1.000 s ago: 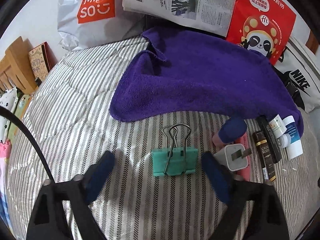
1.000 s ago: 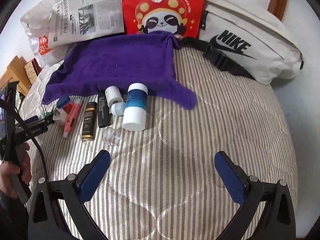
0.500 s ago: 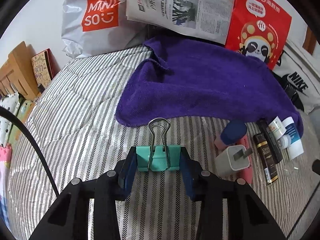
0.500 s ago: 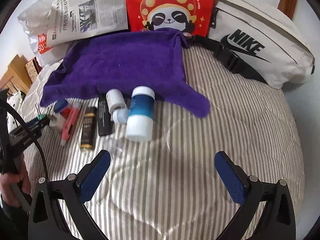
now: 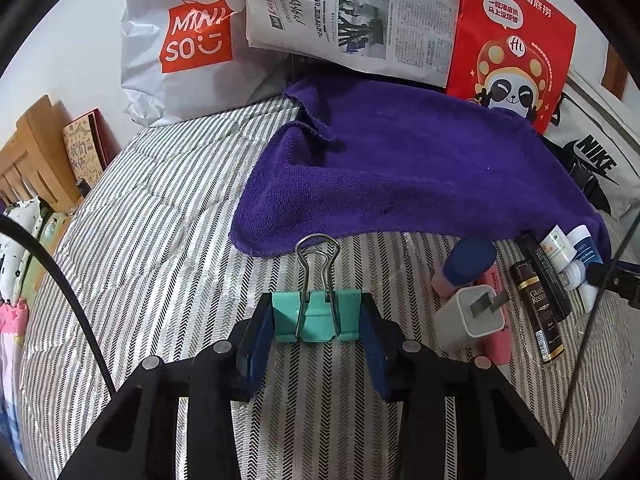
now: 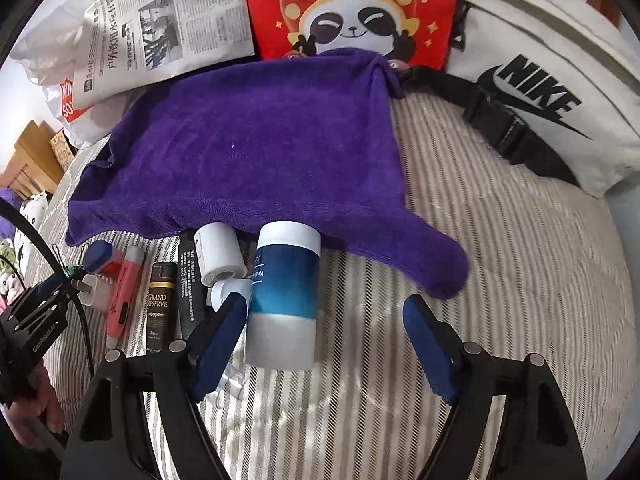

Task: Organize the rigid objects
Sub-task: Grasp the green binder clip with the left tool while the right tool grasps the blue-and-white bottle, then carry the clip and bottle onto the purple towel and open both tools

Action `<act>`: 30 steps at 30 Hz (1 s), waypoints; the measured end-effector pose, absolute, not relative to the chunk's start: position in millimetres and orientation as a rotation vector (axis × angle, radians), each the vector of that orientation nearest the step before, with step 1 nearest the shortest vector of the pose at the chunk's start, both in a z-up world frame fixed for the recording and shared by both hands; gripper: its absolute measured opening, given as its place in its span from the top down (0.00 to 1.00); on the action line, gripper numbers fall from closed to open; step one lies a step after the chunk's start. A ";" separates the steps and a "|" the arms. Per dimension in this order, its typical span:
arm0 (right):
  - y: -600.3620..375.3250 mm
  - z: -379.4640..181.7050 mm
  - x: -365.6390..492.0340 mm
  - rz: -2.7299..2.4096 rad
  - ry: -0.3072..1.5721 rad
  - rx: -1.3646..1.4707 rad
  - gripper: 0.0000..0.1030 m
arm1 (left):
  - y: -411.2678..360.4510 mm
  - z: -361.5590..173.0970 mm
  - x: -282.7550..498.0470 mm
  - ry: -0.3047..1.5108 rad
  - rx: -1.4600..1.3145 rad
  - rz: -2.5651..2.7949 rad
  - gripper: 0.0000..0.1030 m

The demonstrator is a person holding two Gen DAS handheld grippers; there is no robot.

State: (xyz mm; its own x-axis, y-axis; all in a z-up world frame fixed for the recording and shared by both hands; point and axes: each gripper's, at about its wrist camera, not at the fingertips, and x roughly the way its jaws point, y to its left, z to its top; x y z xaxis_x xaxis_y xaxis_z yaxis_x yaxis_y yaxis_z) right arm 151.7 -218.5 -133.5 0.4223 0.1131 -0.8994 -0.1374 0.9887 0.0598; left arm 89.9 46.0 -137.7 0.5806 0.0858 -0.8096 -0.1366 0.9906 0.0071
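My left gripper [image 5: 316, 320] is shut on a teal binder clip [image 5: 316, 316] with silver wire handles, just above the striped bedspread [image 5: 160, 240]. To its right lie a white charger plug [image 5: 470, 316], a pink tube [image 5: 498, 320], a blue-capped bottle [image 5: 468, 260] and a dark "Grand Reserve" box [image 5: 540, 316]. My right gripper [image 6: 324, 320] is open around a blue-and-white bottle [image 6: 286, 296] lying on its side, with the left pad beside it and the right pad apart from it. A small white jar [image 6: 220, 254] lies next to it.
A purple towel [image 6: 248, 160] lies spread behind the objects. A newspaper [image 5: 352, 20], a Miniso bag [image 5: 188, 44], a red panda bag [image 6: 352, 12] and a white Nike bag [image 6: 540, 80] line the back. Wooden furniture [image 5: 32, 160] stands at the left.
My left gripper has closed on the binder clip and lifted it slightly. My right gripper has moved forward to the blue-and-white bottle and narrowed its opening around it.
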 end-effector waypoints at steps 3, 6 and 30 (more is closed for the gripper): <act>-218.2 -135.4 151.9 0.175 1.119 -0.038 0.35 | 46.2 -137.6 90.2 0.944 -0.057 0.126 0.62; -220.0 -133.6 147.7 0.205 1.107 -0.060 0.53 | 46.9 -137.3 90.3 0.945 -0.057 0.122 0.62; -232.6 -129.5 125.0 0.258 1.026 -0.072 0.64 | 53.3 -131.9 84.4 0.977 -0.101 0.087 0.62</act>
